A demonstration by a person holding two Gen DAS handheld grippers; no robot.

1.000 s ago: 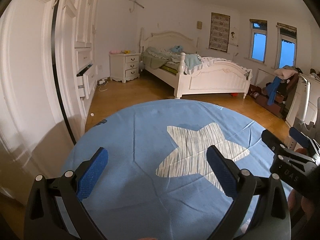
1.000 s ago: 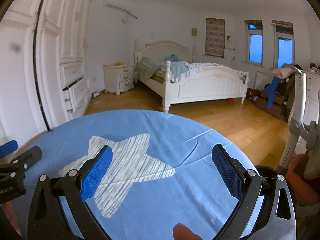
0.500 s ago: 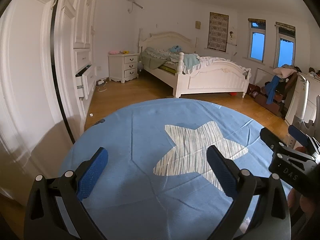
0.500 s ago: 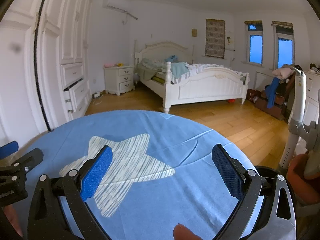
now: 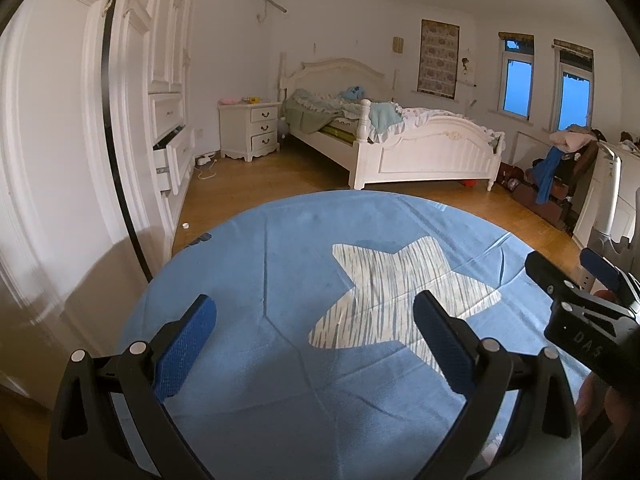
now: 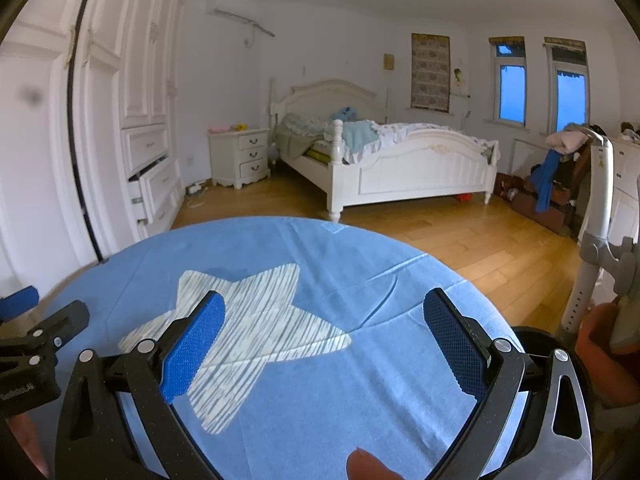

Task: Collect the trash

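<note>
The left gripper [image 5: 314,346] has its two blue-padded fingers [image 5: 184,346] spread wide with nothing between them, and the right gripper [image 6: 326,350] is spread wide the same way and holds nothing. Both hang over a round blue cloth with a pale striped star [image 5: 280,280], and it cannot be told if they touch it. The near edge of the cloth is cut off at the bottom of both views. A bit of a fingertip [image 6: 366,466] pokes in at the bottom of the right view, but the rest of that hand is hidden. The right gripper shows at the right edge of the left view, partly cut off. No trash can be made out on the cloth. A tiny white thing [image 5: 185,225] lies on the wooden floor [image 6: 460,240] near the white wardrobe with an open drawer [image 5: 168,160], too small to tell what it is. Farther off stand a white nightstand [image 5: 250,130] and a white bed with messy covers [image 5: 400,140]. A pile of clothes [image 5: 560,160] sits at the far right, hard to make out. Compared with a second ago, almost nothing has changed; the left view has shifted only a little.
</note>
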